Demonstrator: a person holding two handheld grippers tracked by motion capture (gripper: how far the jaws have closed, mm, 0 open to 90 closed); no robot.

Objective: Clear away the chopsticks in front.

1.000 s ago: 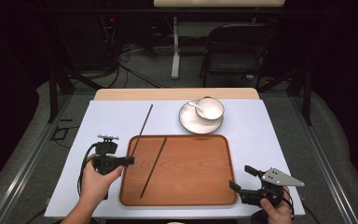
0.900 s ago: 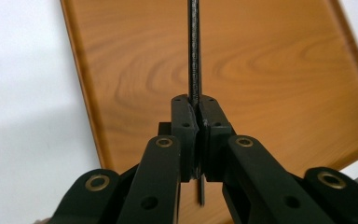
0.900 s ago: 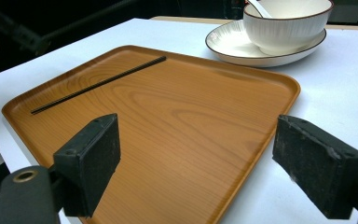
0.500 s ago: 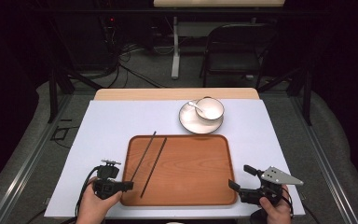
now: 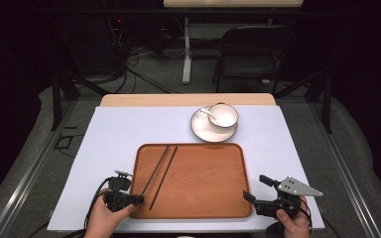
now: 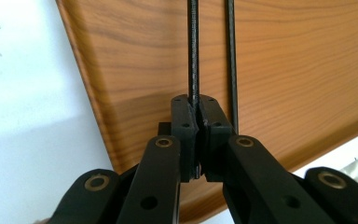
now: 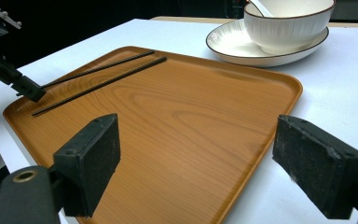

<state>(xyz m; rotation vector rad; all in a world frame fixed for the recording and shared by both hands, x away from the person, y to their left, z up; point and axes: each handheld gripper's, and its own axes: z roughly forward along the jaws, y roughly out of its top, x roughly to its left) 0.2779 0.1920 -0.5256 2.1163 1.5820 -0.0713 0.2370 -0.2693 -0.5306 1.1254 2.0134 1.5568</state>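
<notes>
Left gripper [image 5: 138, 200]: jaws closed on the near end of one black chopstick [image 6: 193, 51], at the tray's near left corner
Right gripper [image 7: 205, 163]: jaws wide, nothing between them, near the tray's near right corner
Second chopstick [image 5: 162, 177]: lying on the wooden tray [image 5: 203, 183], just beside the held one
Bowl [image 5: 222, 115]: on a plate [image 5: 201, 130] beyond the tray

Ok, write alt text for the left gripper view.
The left gripper is shut on the end of a thin black chopstick above a wooden tray. A second chopstick lies beside it on the tray, which sits on a white table.
</notes>
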